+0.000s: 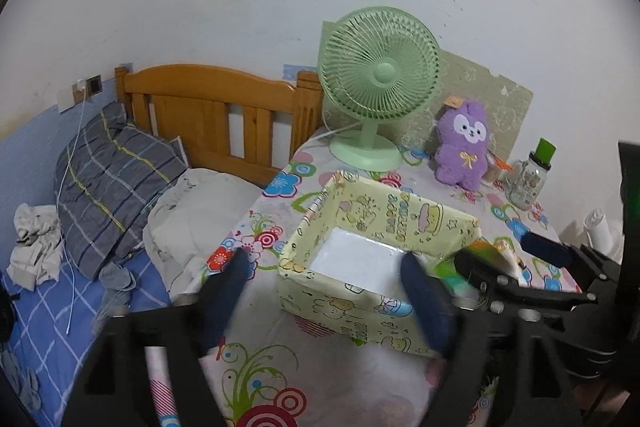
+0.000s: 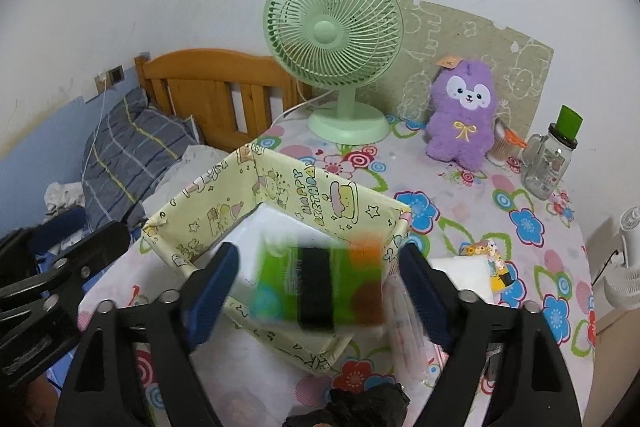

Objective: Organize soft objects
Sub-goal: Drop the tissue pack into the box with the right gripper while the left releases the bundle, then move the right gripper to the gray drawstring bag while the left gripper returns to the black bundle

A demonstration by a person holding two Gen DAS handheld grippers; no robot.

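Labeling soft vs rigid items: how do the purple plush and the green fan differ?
The purple plush is fuzzy and stuffed, with a white face and a yellow bow; the green fan is smooth hard plastic with a wire-like grille.
The plush sits low on its own body; the fan rises taller on a stem and round base.
The fan has a white cord trailing off; none shows on the plush.
Both stand upright at the back of the floral tablecloth.

Bedroom: bed (image 1: 208,115), pillow (image 1: 108,183).
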